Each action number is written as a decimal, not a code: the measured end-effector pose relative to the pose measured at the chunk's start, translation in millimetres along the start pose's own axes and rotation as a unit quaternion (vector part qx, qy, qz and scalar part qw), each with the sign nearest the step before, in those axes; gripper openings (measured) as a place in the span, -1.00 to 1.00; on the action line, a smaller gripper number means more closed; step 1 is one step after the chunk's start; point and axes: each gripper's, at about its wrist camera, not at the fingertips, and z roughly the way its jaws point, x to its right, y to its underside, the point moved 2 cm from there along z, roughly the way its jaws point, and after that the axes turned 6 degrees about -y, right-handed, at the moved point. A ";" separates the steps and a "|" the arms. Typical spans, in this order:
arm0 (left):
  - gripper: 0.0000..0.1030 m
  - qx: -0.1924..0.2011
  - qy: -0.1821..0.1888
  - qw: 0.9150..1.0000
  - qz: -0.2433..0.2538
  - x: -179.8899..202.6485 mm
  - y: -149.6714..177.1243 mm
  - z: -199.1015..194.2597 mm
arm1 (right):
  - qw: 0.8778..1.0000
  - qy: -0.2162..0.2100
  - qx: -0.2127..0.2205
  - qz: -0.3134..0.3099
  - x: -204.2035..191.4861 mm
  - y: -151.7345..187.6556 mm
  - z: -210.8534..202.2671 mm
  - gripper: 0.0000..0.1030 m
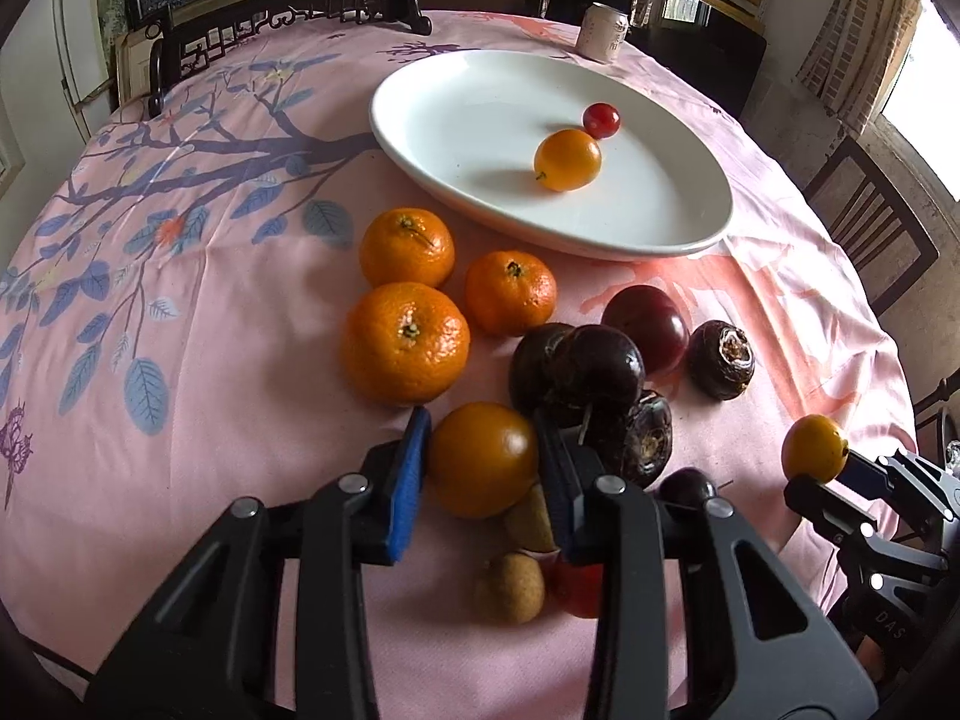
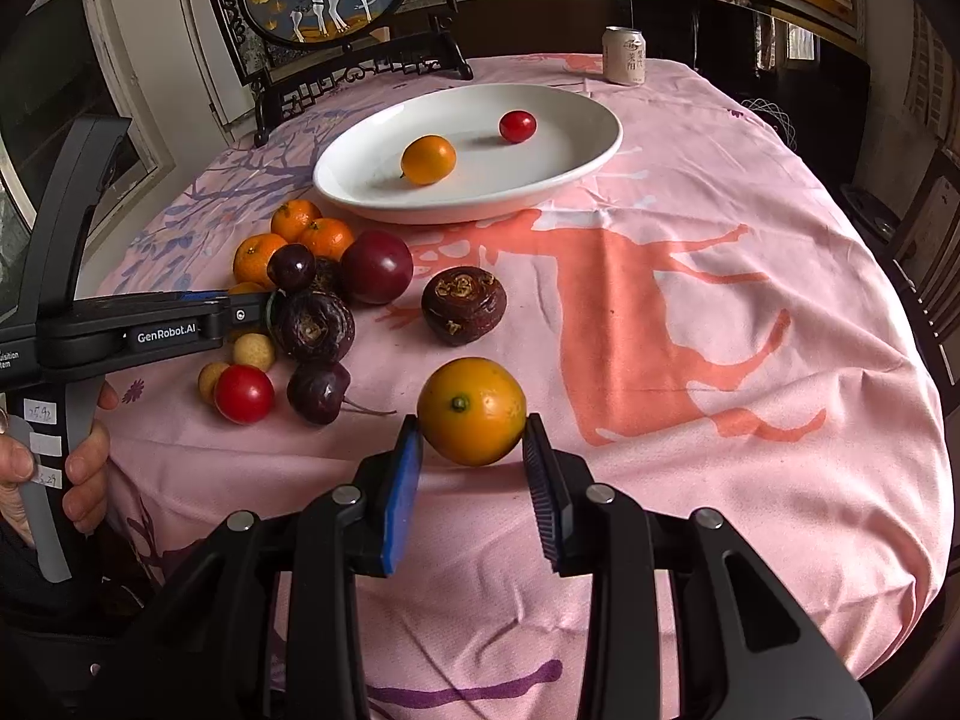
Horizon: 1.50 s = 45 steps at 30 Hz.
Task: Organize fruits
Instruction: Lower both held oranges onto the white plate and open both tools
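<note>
Plate (image 2: 576,168) holds one kumquat (image 2: 428,159), one cherry tomato (image 2: 517,126) (apart); left claw (image 1: 480,462) and right claw (image 2: 473,456) each grip a kumquat.

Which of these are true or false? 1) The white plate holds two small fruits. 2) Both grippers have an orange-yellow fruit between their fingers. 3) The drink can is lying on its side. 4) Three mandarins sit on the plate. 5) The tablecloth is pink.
1) True: the white plate holds an orange tomato and a red cherry tomato.
2) True: the left gripper and right gripper each have one.
3) False: the drink can stands upright.
4) False: the mandarins lie on the cloth beside the plate.
5) True: pink tablecloth.
</note>
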 end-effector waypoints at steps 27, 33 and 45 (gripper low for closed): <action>-0.31 0.029 -0.061 0.998 0.003 -11.6 -165.5 7.4 | 0.999 -0.011 0.015 -0.032 13.7 -142.2 36.4 -0.33; -0.31 -0.023 -0.055 0.998 -0.004 -0.5 -204.7 73.9 | 0.999 0.034 -0.030 -0.019 48.8 -188.1 109.5 -0.33; 0.18 0.007 -0.025 1.000 -0.013 -9.6 -199.6 46.4 | 0.996 0.078 0.014 -0.050 47.1 -192.3 83.2 0.08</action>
